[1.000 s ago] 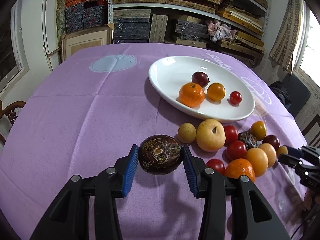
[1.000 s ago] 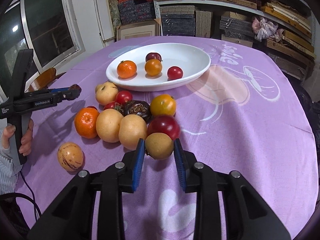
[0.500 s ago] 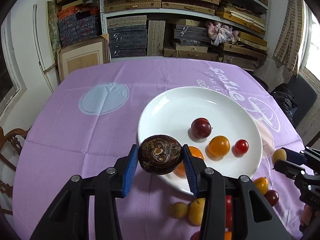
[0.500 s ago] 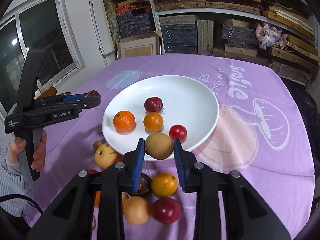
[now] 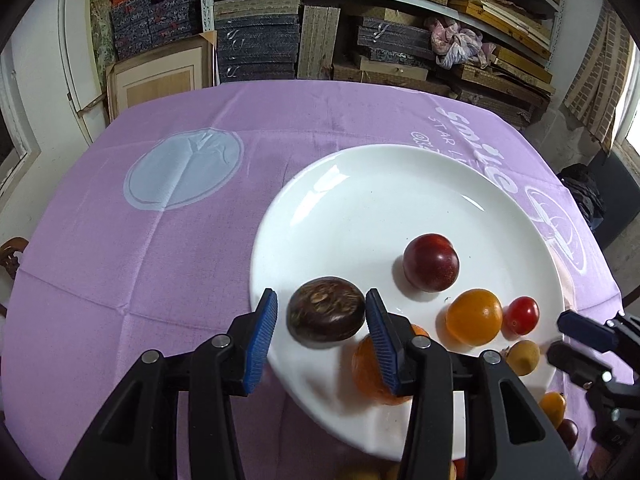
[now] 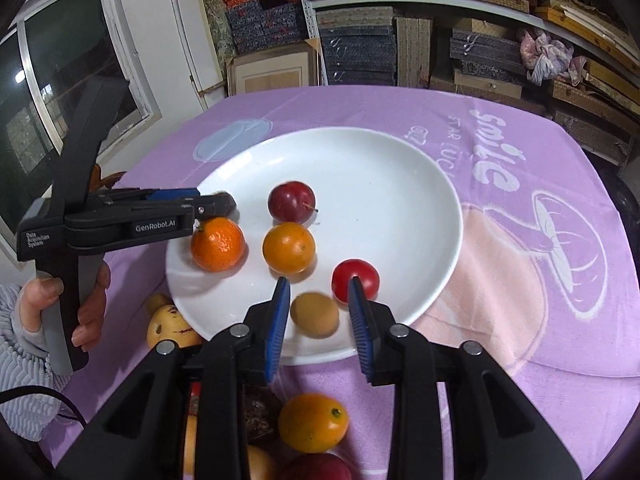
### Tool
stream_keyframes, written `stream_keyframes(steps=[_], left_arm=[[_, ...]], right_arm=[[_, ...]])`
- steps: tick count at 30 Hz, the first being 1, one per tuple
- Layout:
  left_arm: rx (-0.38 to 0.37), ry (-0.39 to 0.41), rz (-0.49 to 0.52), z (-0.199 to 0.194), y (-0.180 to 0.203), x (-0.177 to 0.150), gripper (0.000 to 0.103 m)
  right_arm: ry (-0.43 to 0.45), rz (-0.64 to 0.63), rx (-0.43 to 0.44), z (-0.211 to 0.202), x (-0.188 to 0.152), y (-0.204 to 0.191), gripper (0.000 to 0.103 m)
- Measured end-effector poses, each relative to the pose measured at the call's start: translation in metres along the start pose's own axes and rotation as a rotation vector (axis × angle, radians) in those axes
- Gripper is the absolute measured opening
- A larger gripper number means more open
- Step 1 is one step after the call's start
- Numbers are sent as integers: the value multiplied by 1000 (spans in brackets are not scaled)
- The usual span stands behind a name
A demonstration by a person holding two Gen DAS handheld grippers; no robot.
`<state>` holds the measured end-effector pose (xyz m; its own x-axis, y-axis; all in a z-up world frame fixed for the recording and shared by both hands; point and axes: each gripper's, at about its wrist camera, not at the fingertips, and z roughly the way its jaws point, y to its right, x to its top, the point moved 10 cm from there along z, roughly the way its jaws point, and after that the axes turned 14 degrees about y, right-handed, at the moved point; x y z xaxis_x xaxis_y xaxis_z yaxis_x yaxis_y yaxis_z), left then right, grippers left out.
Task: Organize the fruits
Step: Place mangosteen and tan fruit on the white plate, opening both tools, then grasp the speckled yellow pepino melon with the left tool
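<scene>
A white plate (image 5: 360, 184) (image 6: 380, 168) lies on the purple cloth. On it are a dark plum (image 5: 431, 262) (image 6: 291, 201), an orange fruit (image 5: 474, 317) (image 6: 288, 247), a red tomato (image 5: 521, 315) (image 6: 355, 281) and a tangerine (image 6: 218, 244). My left gripper (image 5: 321, 322) is open; a dark brown fruit (image 5: 326, 313) sits between its pads over the plate's near-left rim, a gap on each side. My right gripper (image 6: 319, 322) is open; a small tan fruit (image 6: 314, 314) sits blurred between its pads on the plate, apart from both.
Several more fruits lie on the cloth before the plate: an orange one (image 6: 312, 422), a pale pear-like one (image 6: 170, 326), a dark one (image 6: 260, 412). Shelves of stacked boxes (image 5: 360, 40) stand behind the table. A window (image 6: 60, 92) is at left.
Both grippers moved forward over the plate and opened. The dark brown fruit and the small tan fruit were let go.
</scene>
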<state>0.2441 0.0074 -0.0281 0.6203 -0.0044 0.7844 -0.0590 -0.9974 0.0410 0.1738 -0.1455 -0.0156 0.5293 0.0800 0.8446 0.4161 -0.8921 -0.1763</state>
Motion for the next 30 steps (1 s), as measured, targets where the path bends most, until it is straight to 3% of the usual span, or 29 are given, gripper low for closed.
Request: stream_keyframes(steps=[4,7,14,17,21,30], left_arm=[[10,53,-11,-46,-11,6,56],[18,96,1,-91,-13,-6,67],[-72,77,104,-163,37,-108,68],[-112,82,145,-178,59,-135,68],[-119,89,210,-182,80,-154,68],[-162,31,194,-157,94,-169,69]], right_arm=[[120,-5,5,-56,27,-3,39],[197,-14,1,-103,27,-8,61],[269,-71,-38,-157,-45,-13,80],[234,-69,-58,-154,-66,-8,81],[252,-39,-68,-157,-66,0,83],[247,-11,-81,-157,-64,10,86]])
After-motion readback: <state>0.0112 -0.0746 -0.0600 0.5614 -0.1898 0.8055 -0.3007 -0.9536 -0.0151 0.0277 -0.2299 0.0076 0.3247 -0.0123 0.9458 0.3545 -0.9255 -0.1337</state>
